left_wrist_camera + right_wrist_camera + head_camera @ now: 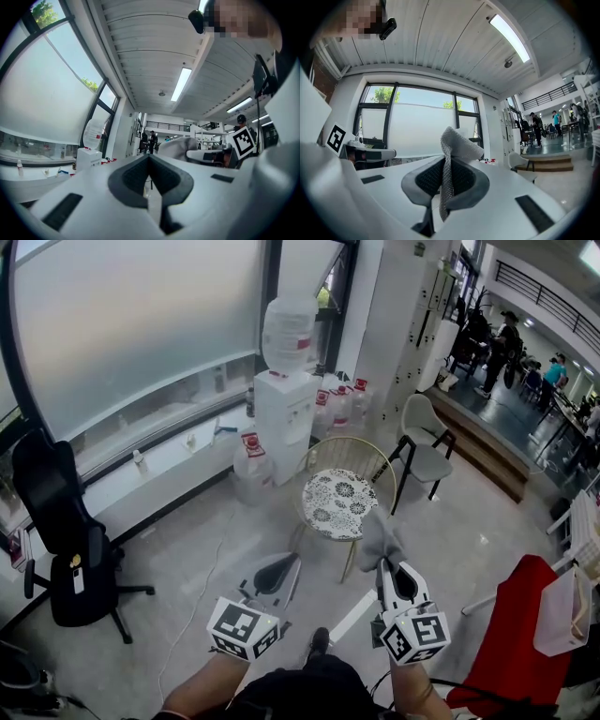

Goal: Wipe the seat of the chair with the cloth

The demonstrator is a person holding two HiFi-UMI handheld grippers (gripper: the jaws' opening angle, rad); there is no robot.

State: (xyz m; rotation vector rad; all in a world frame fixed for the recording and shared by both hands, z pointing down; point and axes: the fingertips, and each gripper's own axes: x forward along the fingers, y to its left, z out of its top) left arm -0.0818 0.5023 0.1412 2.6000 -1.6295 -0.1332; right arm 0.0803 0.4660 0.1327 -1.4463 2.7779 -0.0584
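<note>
Head view: right gripper (390, 570) was clamped on a grey cloth (378, 536), bunched and sticking up past the jaws. Left gripper (284, 562) was closed and empty. The chair (339, 502), with a round patterned seat and a gold wire back, stood on the floor ahead, beside the water dispenser (282, 411). The cloth was not on the seat yet.

Left gripper view: jaws together, nothing between them.

Right gripper view: jaws pinched a fold of the cloth (457, 142), the rest flopping over the top.

Likely step: approach. Next move calls for lowering the cloth flat onto the seat.
</note>
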